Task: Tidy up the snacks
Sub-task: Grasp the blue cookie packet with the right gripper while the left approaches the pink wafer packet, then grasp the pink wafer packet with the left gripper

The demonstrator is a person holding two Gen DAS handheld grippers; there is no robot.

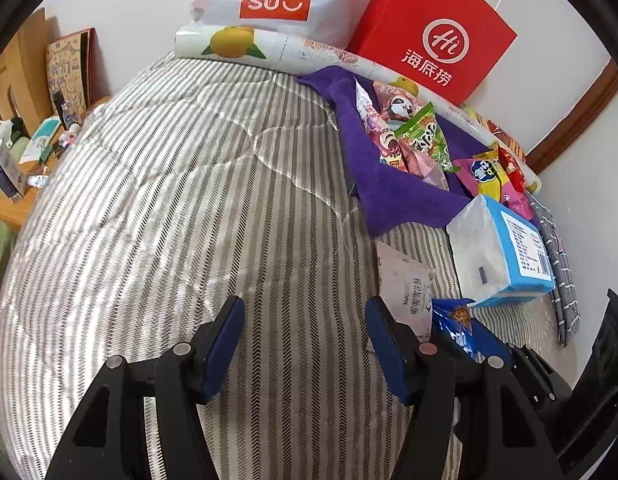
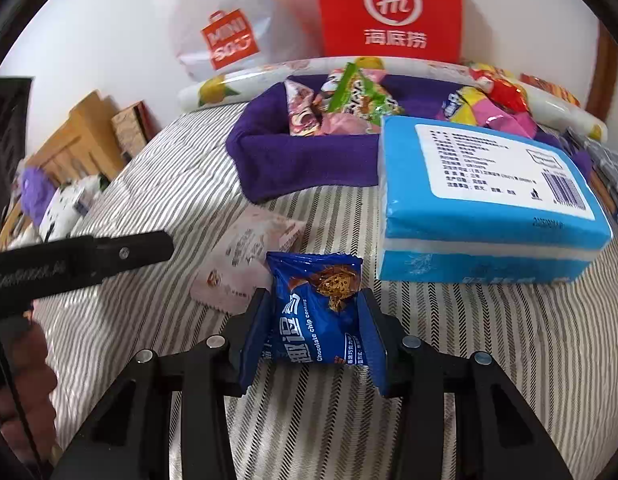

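Striped bedding (image 1: pixel 157 208) fills the left of my view, and over it my left gripper (image 1: pixel 305 344) hangs with its blue pads wide apart and nothing between them. Going right, a pale pink snack packet (image 2: pixel 245 256) lies flat on the cover, just beside the right finger of that gripper in the left wrist view. Next to it is the blue packet of chocolate chip cookies (image 2: pixel 315 312) — my right gripper (image 2: pixel 315 332) has it between the two pads, which press on both its sides. I cannot tell whether the packet is already lifted or if it rests on the bed.

Behind, in the middle, the purple towel (image 2: pixel 269 160) is shaped like a shallow nest and several colourful snack bags (image 2: pixel 349 100) are already collected in it. More to the right, the blue tissue pack (image 2: pixel 489 184) lies near the towel, and other sweets (image 2: pixel 489 108) are behind it by the wall.

I judge the step in hand is carrying the cookies to the pile. The next move calls for lifting, going forward and a little left — passing beside the tissue pack, not over it — then releasing above the towel. After that, the pink packet is still left to collect.
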